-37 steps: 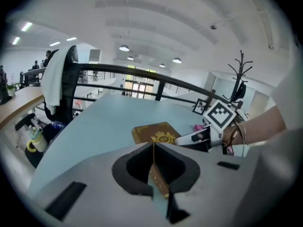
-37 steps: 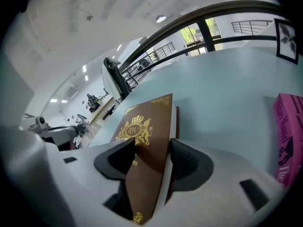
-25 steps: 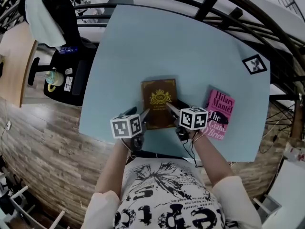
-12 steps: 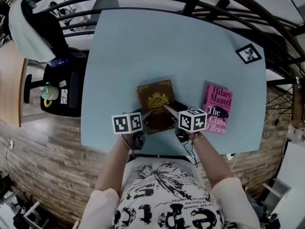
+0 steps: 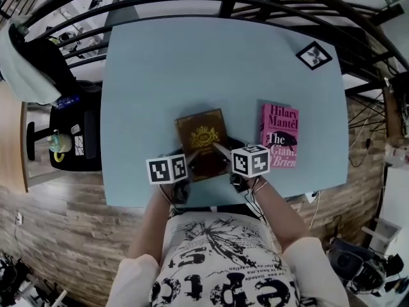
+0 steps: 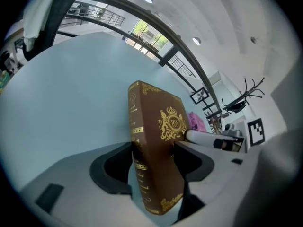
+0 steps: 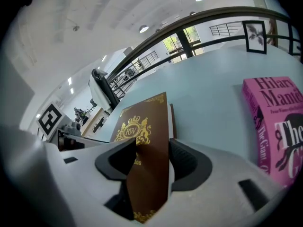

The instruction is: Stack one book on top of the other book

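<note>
The brown book [image 5: 201, 133] lies flat on the blue surface [image 5: 192, 62], low in the middle of the head view and close to the near edge. The pink book [image 5: 279, 135] lies apart from it, to its right. Both covers face up.

The left gripper [image 5: 190, 164] is at the brown book's lower left corner. Its fingers [image 6: 111, 174] stand wide and have just been opening. The spine corner is between them, and a sliver of surface shows beside the spine, so they have no hold on it.

The right gripper [image 5: 222, 153] is at the lower right corner. Its fingers [image 7: 189, 162] have just been closing. One lies over the gold-crested cover and the other against the page edge, and they appear to press the brown book between them.

A black-and-white marker card [image 5: 314, 54] lies at the surface's upper right corner.
</note>
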A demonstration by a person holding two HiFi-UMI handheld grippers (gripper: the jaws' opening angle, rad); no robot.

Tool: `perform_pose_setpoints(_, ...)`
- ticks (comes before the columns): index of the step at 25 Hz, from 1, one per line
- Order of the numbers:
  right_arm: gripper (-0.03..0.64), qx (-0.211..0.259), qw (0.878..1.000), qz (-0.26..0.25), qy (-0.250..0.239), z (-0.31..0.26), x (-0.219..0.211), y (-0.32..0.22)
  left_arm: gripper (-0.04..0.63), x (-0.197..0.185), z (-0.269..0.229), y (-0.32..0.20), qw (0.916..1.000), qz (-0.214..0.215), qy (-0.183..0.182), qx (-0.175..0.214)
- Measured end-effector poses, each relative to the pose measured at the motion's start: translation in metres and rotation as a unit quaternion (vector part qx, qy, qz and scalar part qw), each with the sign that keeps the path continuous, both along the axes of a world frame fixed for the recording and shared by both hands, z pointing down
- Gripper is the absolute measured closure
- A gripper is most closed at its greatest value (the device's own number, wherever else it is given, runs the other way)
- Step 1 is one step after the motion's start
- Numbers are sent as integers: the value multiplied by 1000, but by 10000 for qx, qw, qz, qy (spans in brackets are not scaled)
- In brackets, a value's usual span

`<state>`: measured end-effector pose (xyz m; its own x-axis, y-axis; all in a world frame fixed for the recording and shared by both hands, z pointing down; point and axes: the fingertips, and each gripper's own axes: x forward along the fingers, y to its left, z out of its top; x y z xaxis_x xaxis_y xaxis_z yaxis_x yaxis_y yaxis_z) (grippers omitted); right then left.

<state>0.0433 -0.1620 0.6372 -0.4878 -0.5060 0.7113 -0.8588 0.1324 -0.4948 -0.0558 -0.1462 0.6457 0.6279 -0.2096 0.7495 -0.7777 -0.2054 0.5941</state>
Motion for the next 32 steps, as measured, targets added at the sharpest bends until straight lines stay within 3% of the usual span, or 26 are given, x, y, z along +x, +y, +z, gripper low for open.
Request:
perform_pose_setpoints(5, 408, -21, 9997, 254, 65, -23, 27, 12, 327, 26, -25, 3, 9985, 341, -189, 378)
perform_pose_setpoints(13, 411, 277, 9967, 761, 75, -72, 111, 30, 327, 109, -71, 11, 9943, 654, 0, 838)
perform_pose_setpoints(24, 411, 150, 9904, 1374, 33, -74, 248, 78, 327, 244, -81, 45, 9882, 1188, -32, 964)
perform_pose_setpoints(32, 410, -19, 9890, 1471, -176, -52, 296, 80, 327, 296, -61, 46, 9883, 1225, -179, 887)
